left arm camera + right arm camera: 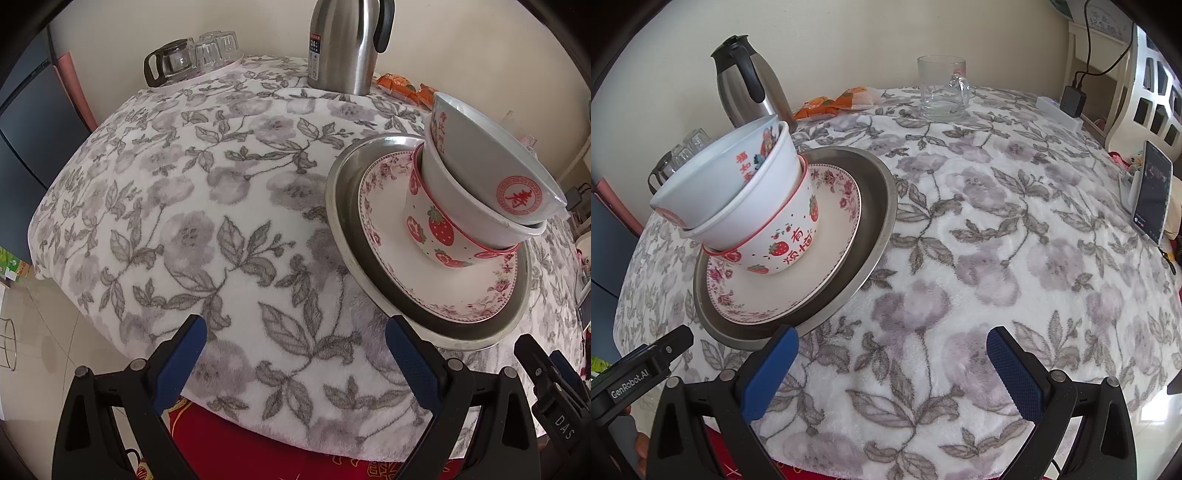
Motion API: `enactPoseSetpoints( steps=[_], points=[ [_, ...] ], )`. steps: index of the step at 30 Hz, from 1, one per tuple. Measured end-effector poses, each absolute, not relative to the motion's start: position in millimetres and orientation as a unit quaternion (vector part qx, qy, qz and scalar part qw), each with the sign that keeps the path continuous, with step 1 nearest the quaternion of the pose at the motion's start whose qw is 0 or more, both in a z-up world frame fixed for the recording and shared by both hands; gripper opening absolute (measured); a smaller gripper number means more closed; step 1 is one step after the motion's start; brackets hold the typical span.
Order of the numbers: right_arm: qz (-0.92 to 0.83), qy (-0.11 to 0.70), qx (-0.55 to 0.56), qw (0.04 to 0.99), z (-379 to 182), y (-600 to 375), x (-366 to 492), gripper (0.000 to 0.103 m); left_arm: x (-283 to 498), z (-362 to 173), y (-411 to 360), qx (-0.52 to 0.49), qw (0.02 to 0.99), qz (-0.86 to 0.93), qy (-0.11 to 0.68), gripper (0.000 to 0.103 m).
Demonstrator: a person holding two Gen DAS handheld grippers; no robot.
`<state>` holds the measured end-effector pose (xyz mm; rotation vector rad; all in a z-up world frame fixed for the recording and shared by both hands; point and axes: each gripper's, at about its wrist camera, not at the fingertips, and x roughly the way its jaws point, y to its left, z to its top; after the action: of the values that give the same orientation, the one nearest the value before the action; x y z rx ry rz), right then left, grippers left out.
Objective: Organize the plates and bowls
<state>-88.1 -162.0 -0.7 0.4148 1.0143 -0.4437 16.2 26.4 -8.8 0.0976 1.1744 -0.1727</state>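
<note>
Both grippers hover low over the near table edge, level and pointing forward. Between them stands one stack: steel plate (340,206), floral plate (380,236), strawberry bowl (428,229) and two white bowls (476,181) (the top one tilted). Left gripper (295,343) and right gripper (892,354) gape wide, gripping nothing, the right's left finger (775,365) just beside the steel rim.

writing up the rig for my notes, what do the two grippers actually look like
Both match: the left gripper and right gripper have black plastic frames with triangular cutouts and silver pivot screws, and two fingers faced with textured blue pads. Seen from the other camera, the left body reads "GenRobot.AI" in white and the right one "DAS". No cables or sleeves visible.
</note>
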Motion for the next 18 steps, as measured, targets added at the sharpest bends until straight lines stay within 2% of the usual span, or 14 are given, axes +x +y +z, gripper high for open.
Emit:
enactPoseSetpoints(
  steps=[18],
  points=[
    [-0.209,0.479,0.196,0.830,-1.7,-162.1,-87.5,0.103,11.8,-5.1,23.7,0.060,0.836,-0.085,0.538,0.097]
  ],
)
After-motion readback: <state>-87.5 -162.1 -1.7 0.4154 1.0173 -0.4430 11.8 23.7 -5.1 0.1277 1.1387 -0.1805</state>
